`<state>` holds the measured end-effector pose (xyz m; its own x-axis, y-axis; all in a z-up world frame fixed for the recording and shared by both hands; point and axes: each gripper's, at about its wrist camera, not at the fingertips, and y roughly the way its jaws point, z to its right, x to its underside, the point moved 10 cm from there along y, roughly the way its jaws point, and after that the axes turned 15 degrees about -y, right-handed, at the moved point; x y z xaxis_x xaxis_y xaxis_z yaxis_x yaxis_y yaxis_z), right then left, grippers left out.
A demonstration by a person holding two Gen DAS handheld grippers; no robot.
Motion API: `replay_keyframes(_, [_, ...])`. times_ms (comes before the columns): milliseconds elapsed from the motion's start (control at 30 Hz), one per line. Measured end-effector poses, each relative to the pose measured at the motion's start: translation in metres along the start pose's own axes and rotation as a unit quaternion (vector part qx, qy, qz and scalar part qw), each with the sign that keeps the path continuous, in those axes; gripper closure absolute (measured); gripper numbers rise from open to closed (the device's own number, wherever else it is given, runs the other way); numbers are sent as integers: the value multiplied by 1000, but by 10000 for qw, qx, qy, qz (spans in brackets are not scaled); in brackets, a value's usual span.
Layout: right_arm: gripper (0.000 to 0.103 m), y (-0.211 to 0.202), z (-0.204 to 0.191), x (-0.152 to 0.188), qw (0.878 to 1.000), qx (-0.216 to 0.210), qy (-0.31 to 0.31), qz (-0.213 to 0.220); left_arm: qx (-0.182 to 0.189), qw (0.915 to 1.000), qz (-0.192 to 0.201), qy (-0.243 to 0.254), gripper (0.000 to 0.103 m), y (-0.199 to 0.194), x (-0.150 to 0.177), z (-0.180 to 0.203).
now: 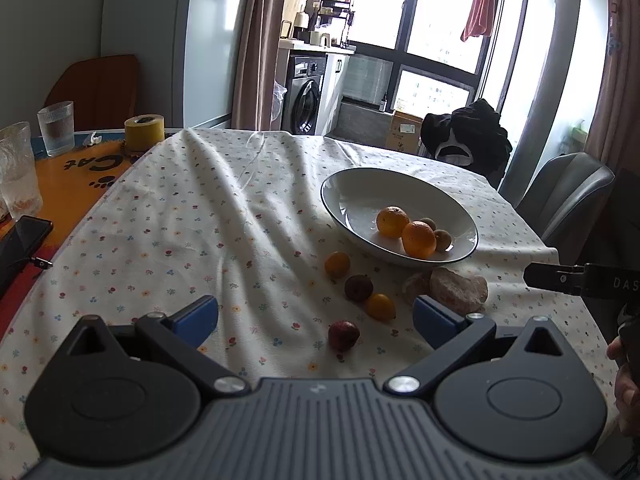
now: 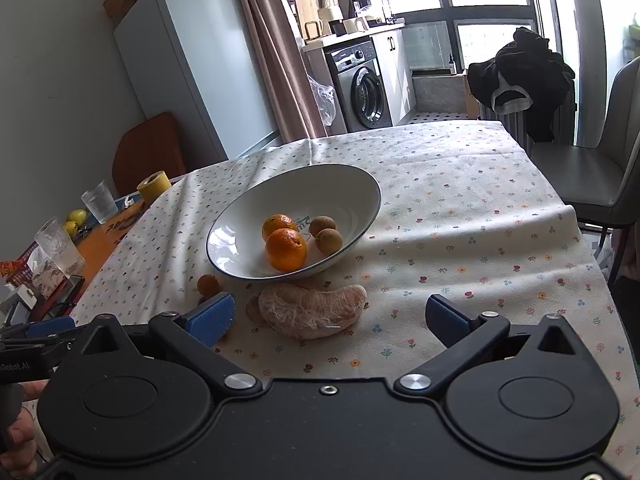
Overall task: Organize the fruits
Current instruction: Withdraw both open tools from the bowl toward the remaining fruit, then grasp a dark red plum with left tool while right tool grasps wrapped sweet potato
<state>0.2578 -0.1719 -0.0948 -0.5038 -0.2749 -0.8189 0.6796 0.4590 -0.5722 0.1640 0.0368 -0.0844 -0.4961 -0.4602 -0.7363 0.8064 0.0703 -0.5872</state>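
Left wrist view:
- Left gripper (image 1: 316, 316) is hovering over the tablecloth (image 1: 192, 216), blue pads (image 1: 198, 316) spread wide apart, gripping nothing.
- A red fruit (image 1: 343, 335) is lying on the cloth between the pads, touching neither.
- Further out, a kumquat (image 1: 380, 306), a second red fruit (image 1: 359, 288) and another kumquat (image 1: 337, 264) are sitting in a loose line on the cloth, just short of the bowl (image 1: 360, 184).
- Peeled pomelo pieces (image 1: 456, 290) are lying just in front of the bowl, beside the right-hand pad.
- Bowl is holding two oranges (image 1: 418, 239) touching each other, with two small brown fruits (image 1: 442, 240) behind them.
- Right gripper's arm (image 1: 560, 278) is poking in from the right edge; its tips are out of frame here.
- Two glasses (image 1: 56, 128), a tape roll (image 1: 144, 131) and a phone (image 1: 20, 240) are sitting on the bare orange table at far left.

Right wrist view:
- Right gripper (image 2: 330, 318) is hanging above the cloth (image 2: 460, 208), pads fully apart, empty.
- Pomelo (image 2: 312, 310) is lying between the pads, nearer the left one, not touching either as far as I can tell.
- Bowl (image 2: 248, 216) is sitting just beyond the pomelo, holding two oranges (image 2: 286, 249) and two brown fruits (image 2: 329, 240).
- One kumquat (image 2: 209, 284) is showing beside the bowl, just above the left pad.
- Left gripper's blue tip (image 2: 50, 326) is showing at the left edge.
- A person's fingers (image 2: 18, 436) are wrapping a handle at bottom left.
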Motion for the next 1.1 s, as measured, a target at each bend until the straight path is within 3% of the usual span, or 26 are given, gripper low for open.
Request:
replay_keyframes(267, [0, 14, -2, 14, 9999, -30, -39, -112, 39, 9999, -114, -105, 4, 17, 15, -6])
replay_keyframes(500, [0, 30, 0, 29, 9996, -39, 20, -283, 97, 9995, -273, -88, 13, 33, 28, -6])
replay_keyframes(733, [0, 41, 0, 36, 9994, -52, 24, -344, 185, 9987, -474, -84, 38, 49, 38, -1])
replay_keyframes(967, [0, 51, -4, 37, 9993, -31, -146, -340, 219, 9986, -470, 53, 50, 59, 40, 6])
replay_keyframes(1100, [0, 55, -3, 34, 9994, -3, -147, -320, 274, 9983, -519, 37, 78, 62, 39, 10])
